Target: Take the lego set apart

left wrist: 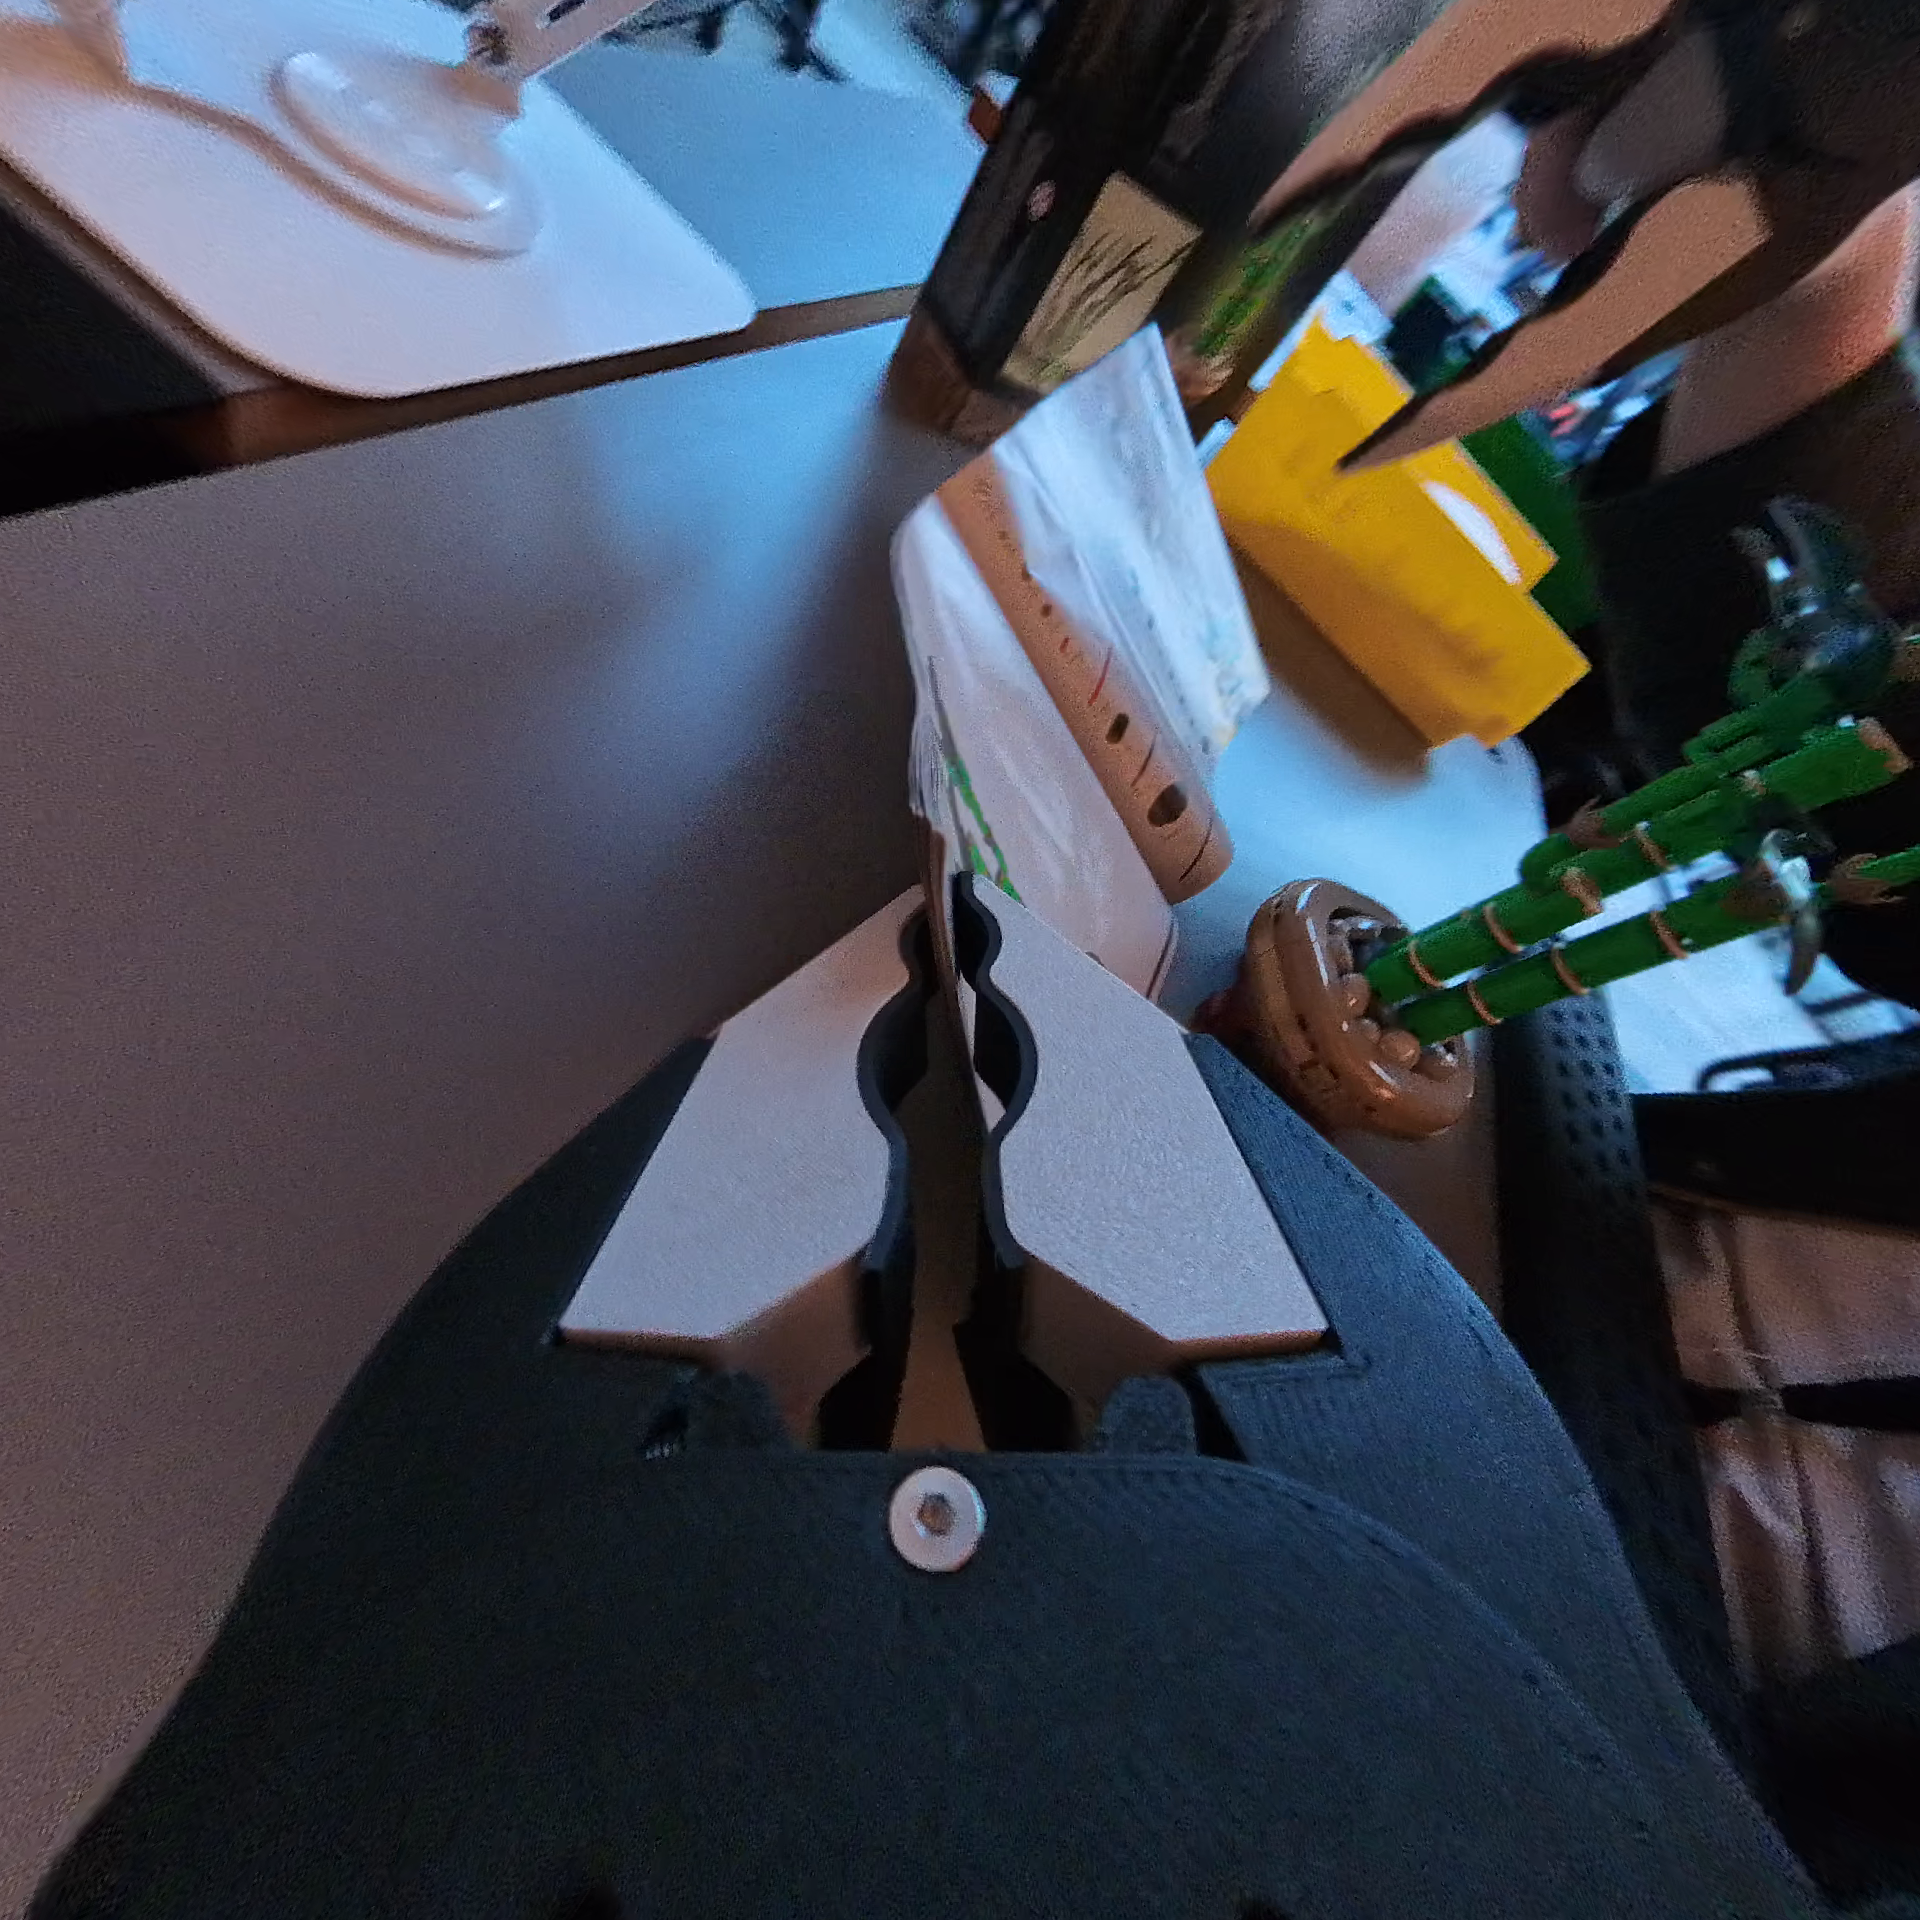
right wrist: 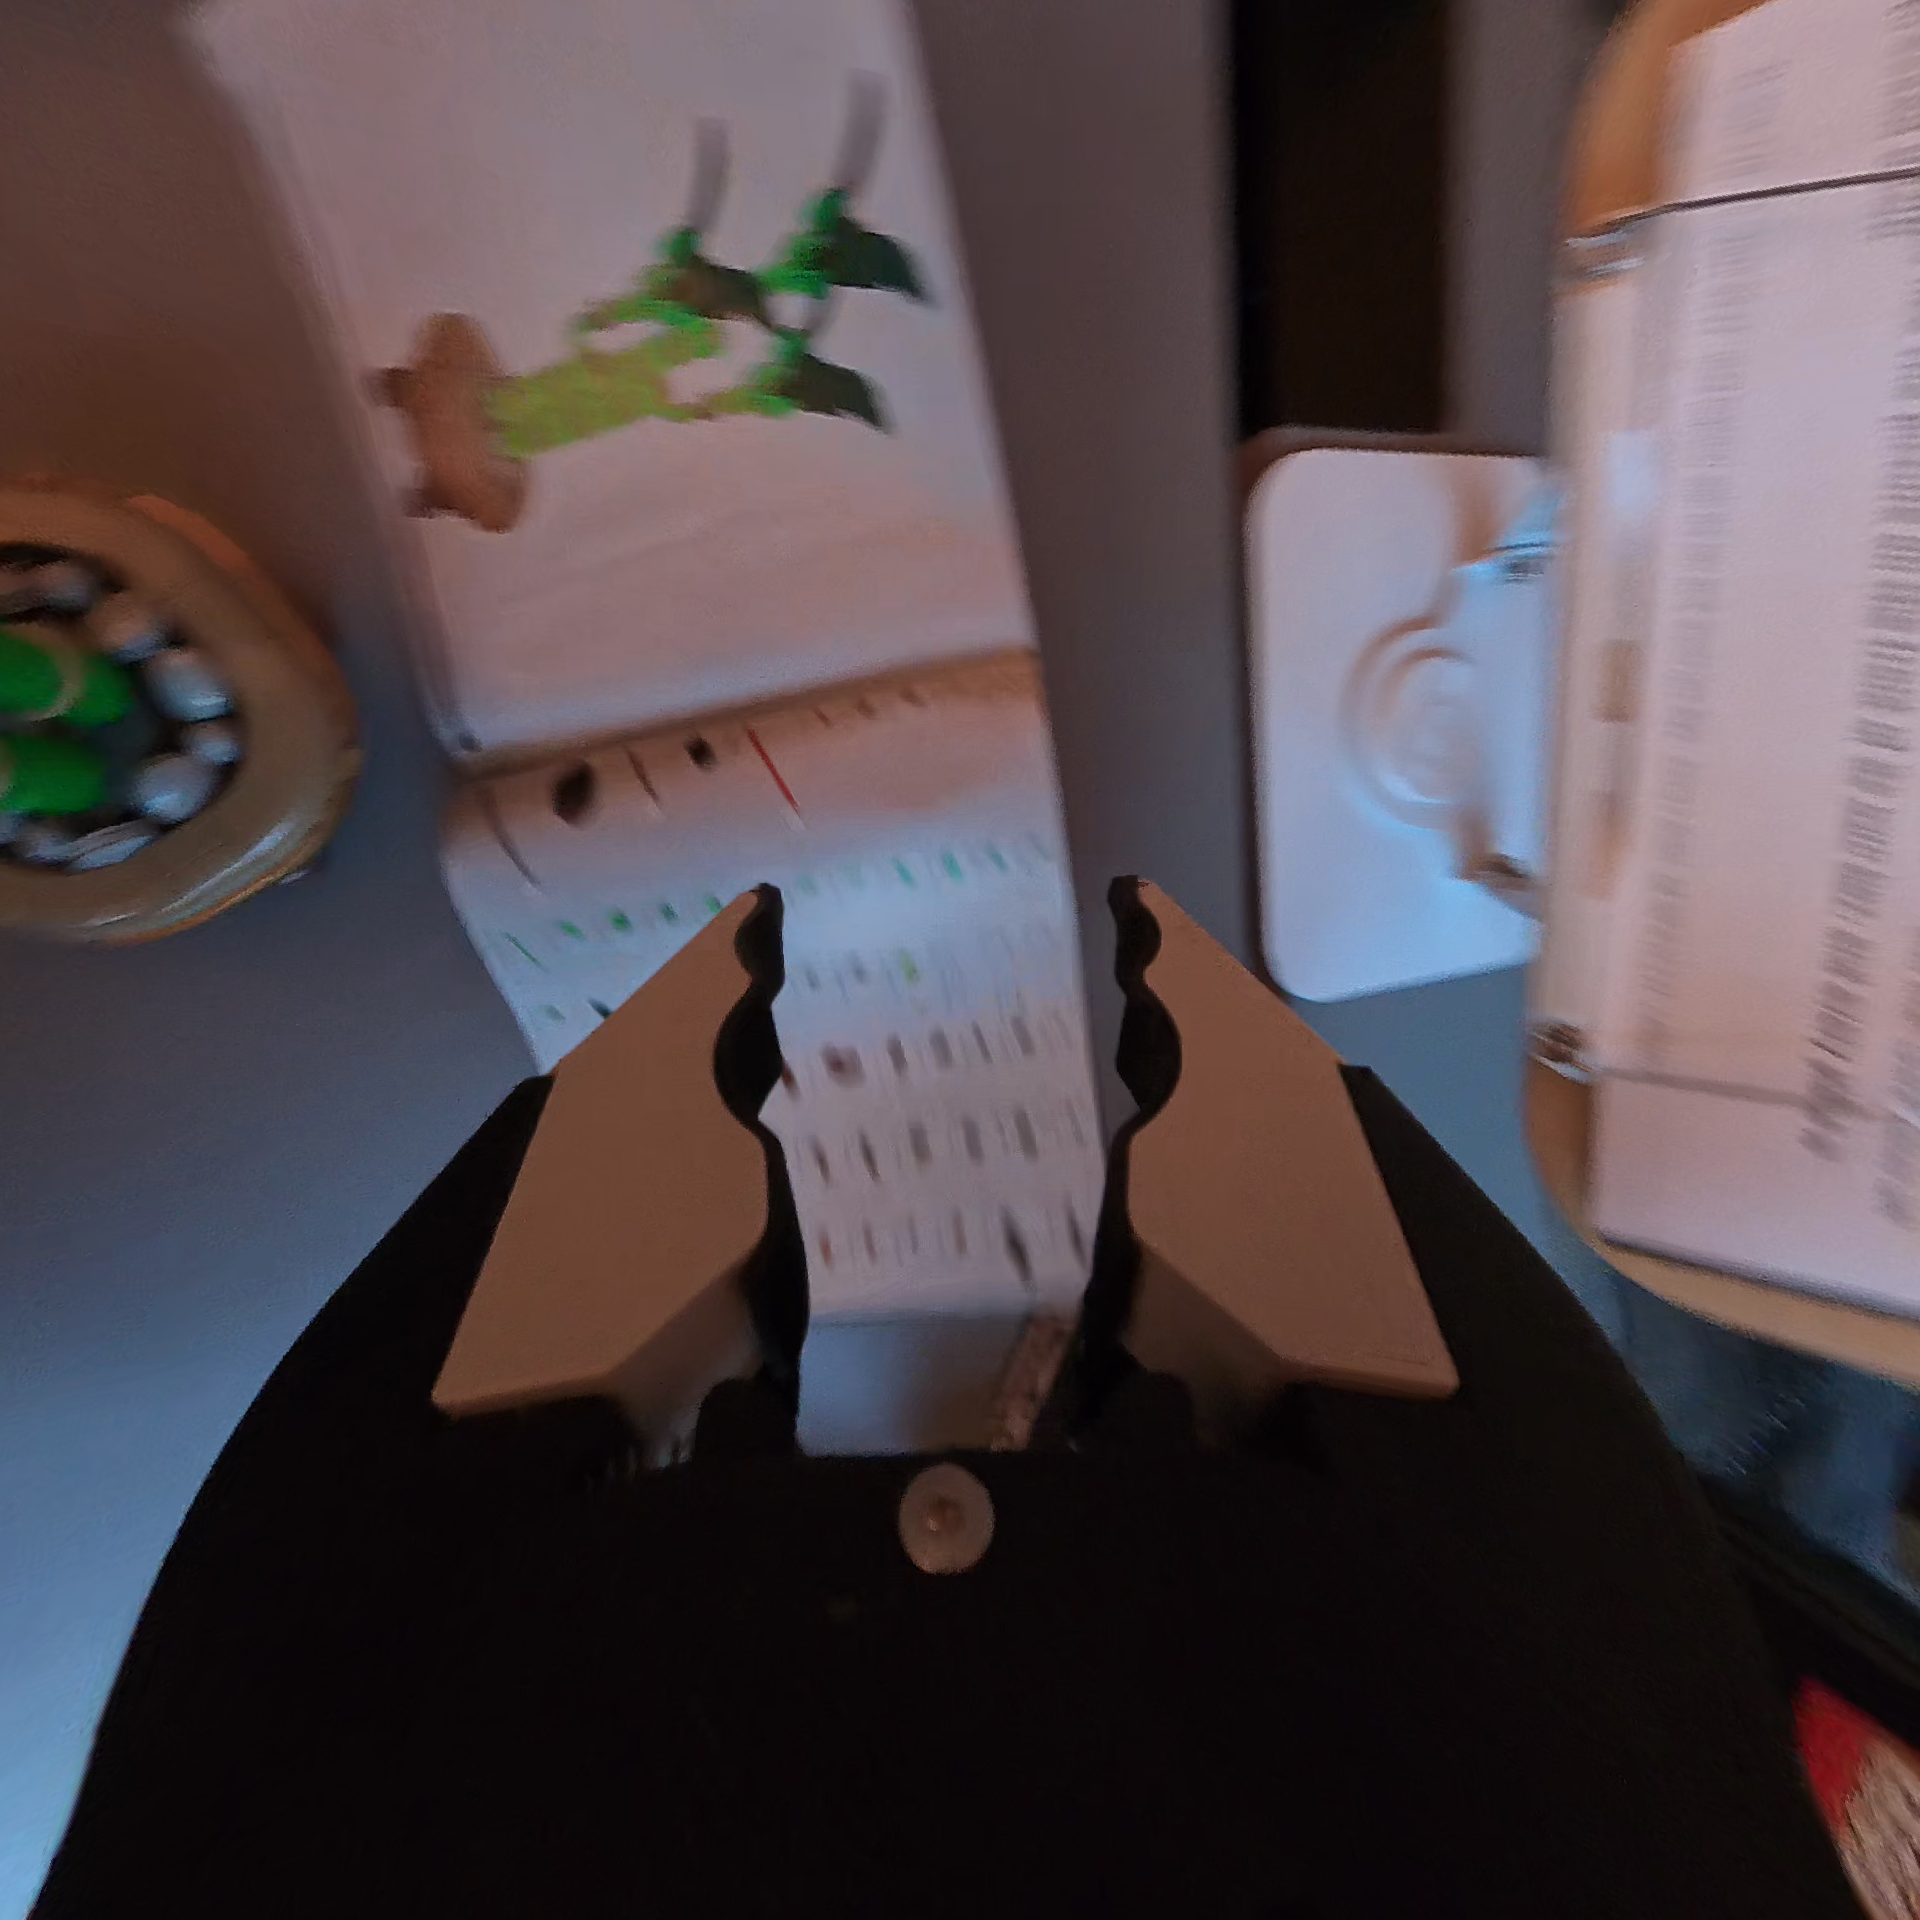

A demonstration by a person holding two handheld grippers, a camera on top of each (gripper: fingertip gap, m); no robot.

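Clearly the lego set (left wrist: pixel 1475 977), green bamboo-like stalks rooted in a brown round pot, stands whole on the table (left wrist: pixel 416 831), untouched by either tool. Just beside the pot lies the open instruction booklet (left wrist: pixel 1049 769), and my left gripper (left wrist: pixel 940 914) has its fingers drawn narrow on the booklet's edge, I judge to shift it away from the pot. My right gripper (right wrist: pixel 945 899) hovers over the booklet, fingers spread wide and empty, the pot off to one side.
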